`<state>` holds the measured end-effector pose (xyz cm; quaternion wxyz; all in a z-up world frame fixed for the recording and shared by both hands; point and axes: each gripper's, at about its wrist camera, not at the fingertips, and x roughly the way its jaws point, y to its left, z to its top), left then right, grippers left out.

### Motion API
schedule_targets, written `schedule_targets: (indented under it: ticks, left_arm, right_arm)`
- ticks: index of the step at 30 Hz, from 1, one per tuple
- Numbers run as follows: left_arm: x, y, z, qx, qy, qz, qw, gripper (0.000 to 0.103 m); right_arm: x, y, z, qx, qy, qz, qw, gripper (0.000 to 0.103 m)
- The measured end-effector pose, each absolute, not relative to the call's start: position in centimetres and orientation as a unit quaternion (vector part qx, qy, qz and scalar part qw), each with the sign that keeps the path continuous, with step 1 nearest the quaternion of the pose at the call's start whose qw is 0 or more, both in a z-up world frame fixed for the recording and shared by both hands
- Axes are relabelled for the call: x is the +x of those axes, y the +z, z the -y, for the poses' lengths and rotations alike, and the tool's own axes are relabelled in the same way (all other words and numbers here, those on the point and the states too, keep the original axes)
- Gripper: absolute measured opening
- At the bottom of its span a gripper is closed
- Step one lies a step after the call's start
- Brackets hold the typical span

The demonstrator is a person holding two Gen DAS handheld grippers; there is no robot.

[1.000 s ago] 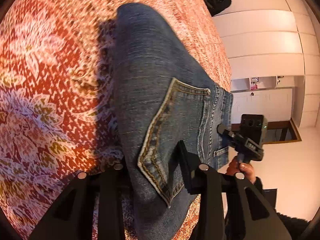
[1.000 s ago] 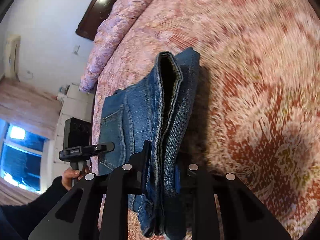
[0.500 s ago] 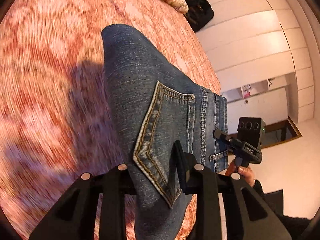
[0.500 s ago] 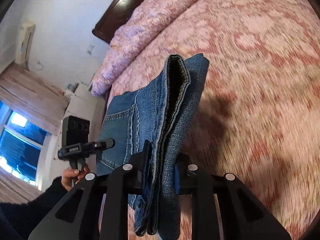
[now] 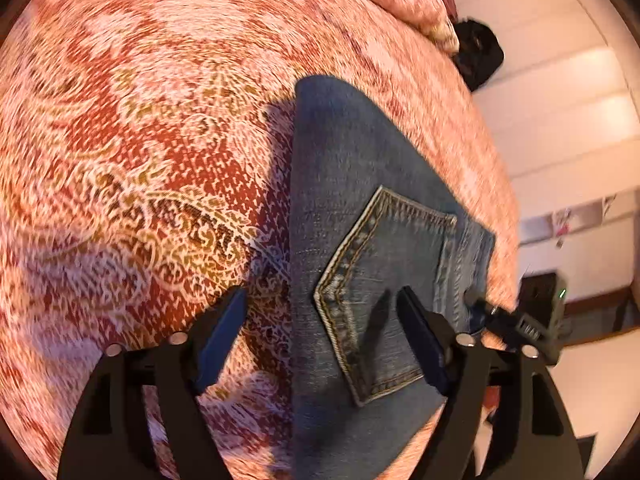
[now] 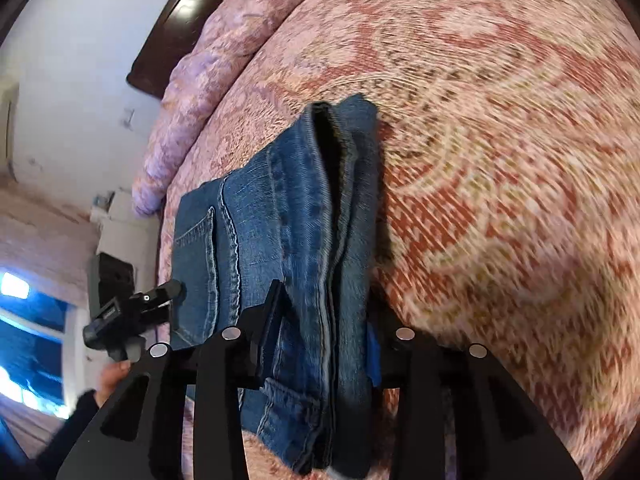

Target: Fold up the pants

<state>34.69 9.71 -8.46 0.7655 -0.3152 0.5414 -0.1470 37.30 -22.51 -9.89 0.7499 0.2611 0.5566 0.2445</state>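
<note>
- Two grippers are letting go at once: your left gripper (image 5: 320, 320) has its jaws spreading wide, and neither pad touches the pants (image 5: 360, 208), which lie flat beneath and slightly toward the right jaw.
- Your right gripper (image 6: 324, 320) has its jaws opening too, with the stacked edge of the pants (image 6: 304, 220) between them; whether the pads have fully come off the denim, you cannot tell from here.
- Draw both grippers straight back along the jaws once the cloth is free, so no pad drags a layer and spoils the fold.
- Check that the thick edge between your right jaws settles without springing apart.
- Folded into a compact blue denim bundle, the pants rest on the patterned bedspread (image 5: 140, 160), back pocket (image 5: 384, 288) facing up between your left jaws.
</note>
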Motion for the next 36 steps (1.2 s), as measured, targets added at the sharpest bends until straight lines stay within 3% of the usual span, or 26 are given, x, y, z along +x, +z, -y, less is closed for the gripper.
schedule_targets:
  ticks: [1, 6, 11, 15, 18, 28, 36]
  left_arm:
    - [34.3, -7.7, -9.6, -0.301, -0.126, -0.538, 0.777, 0.095]
    - [31.2, -2.2, -8.1, -0.132, -0.050, -0.491, 0.860, 0.101]
    - [30.5, 0.6, -5.2, -0.036, -0.056, -0.466, 0.882, 0.101]
    - [32.0, -0.9, -3.0, -0.029, -0.032, -0.491, 0.870, 0.101]
    - [31.9, -2.1, -1.0, -0.011, -0.020, -0.502, 0.864, 0.101]
    - [32.8, -5.8, -0.8, -0.017, 0.003, -0.528, 0.849, 0.101]
    - [31.2, -4.7, -1.9, -0.031, -0.004, -0.532, 0.846, 0.101]
  right_arm:
    - [37.0, -9.4, 22.7, 0.253, 0.239, -0.555, 0.756, 0.037]
    - [34.2, -5.3, 22.9, 0.131, 0.185, -0.536, 0.813, 0.038]
    - [33.1, -2.6, 19.7, 0.052, 0.187, -0.498, 0.845, 0.039]
    - [34.1, -1.5, 16.3, 0.020, 0.190, -0.490, 0.851, 0.040]
    - [34.7, -1.6, 14.4, 0.004, 0.184, -0.484, 0.855, 0.056]
    - [34.7, -6.7, 12.8, -0.035, 0.163, -0.508, 0.845, 0.056]
    - [32.8, -3.7, 15.1, 0.013, 0.179, -0.512, 0.840, 0.058]
